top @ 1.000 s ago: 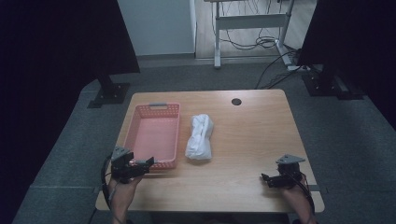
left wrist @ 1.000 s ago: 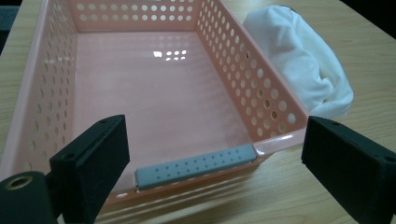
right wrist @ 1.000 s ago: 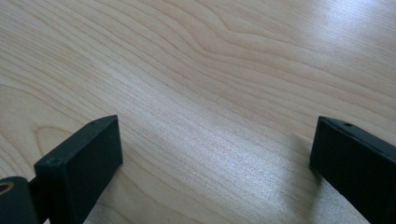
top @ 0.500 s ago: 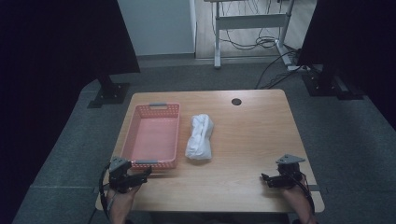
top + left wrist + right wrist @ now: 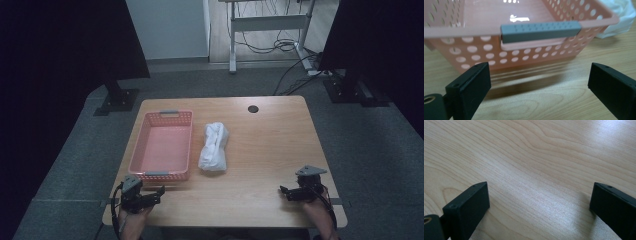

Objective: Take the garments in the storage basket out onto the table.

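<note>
Left gripper [image 5: 159, 192] pulled back toward the near table edge versus a second ago; was up beside the near left corner of the pink perforated plastic basket [image 5: 162, 145], now sits just short of its near wall. Jaws spread wide, holding nothing. In the left gripper view, grey rubber-like handle strip [image 5: 540, 30] on the basket's near rim dead ahead, centred between the jaws, low viewpoint.

Right gripper [image 5: 286, 191] unchanged at the near right of the light wooden table [image 5: 270, 150], jaws also wide apart, nothing held, bare wood grain ahead of it.

White crumpled plastic bag [image 5: 213, 146] unmoved, lying just right of the basket, near it, possibly touching; can't tell. Basket empty.

Read: left retreat looks like a reset to square up on the basket handle, not a grab yet. Bag untouched, nothing transferred. Likely next: steady the basket with left, fetch the bag with right. Right has a long reach across; bag is limp, so a pinch at the bunched top looks safest.
</note>
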A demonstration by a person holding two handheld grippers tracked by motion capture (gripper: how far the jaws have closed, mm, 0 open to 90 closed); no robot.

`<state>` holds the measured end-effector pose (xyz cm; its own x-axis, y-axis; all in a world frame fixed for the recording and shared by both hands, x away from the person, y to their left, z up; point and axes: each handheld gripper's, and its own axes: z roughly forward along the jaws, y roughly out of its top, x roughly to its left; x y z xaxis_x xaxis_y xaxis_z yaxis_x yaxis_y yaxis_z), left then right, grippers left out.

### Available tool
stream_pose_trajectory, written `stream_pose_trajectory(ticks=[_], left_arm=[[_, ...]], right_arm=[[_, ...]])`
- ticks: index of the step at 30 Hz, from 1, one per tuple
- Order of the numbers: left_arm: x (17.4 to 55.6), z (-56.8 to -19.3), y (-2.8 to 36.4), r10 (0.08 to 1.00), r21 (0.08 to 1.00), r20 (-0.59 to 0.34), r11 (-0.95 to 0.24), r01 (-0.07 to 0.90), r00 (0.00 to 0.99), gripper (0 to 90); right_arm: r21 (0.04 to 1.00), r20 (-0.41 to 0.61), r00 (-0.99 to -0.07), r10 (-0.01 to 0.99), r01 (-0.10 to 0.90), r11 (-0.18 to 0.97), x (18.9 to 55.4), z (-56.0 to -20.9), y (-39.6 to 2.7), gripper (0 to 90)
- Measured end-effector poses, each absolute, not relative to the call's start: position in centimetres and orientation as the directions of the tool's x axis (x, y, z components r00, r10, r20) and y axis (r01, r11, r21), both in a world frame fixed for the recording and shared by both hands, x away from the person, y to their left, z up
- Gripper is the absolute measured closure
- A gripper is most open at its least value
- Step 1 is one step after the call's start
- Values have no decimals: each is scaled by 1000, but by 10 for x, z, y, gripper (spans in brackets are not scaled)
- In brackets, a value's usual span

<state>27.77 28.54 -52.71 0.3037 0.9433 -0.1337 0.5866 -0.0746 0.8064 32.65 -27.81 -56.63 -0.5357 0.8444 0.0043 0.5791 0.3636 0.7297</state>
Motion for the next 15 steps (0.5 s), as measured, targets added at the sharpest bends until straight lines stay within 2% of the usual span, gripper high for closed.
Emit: stream_pose_trajectory(ticks=[15], left_arm=[[275, -550, 281, 957, 778, -89, -107, 619, 277, 44]], right_arm=[[730, 4, -536, 845, 579, 363, 326, -566, -278, 22]])
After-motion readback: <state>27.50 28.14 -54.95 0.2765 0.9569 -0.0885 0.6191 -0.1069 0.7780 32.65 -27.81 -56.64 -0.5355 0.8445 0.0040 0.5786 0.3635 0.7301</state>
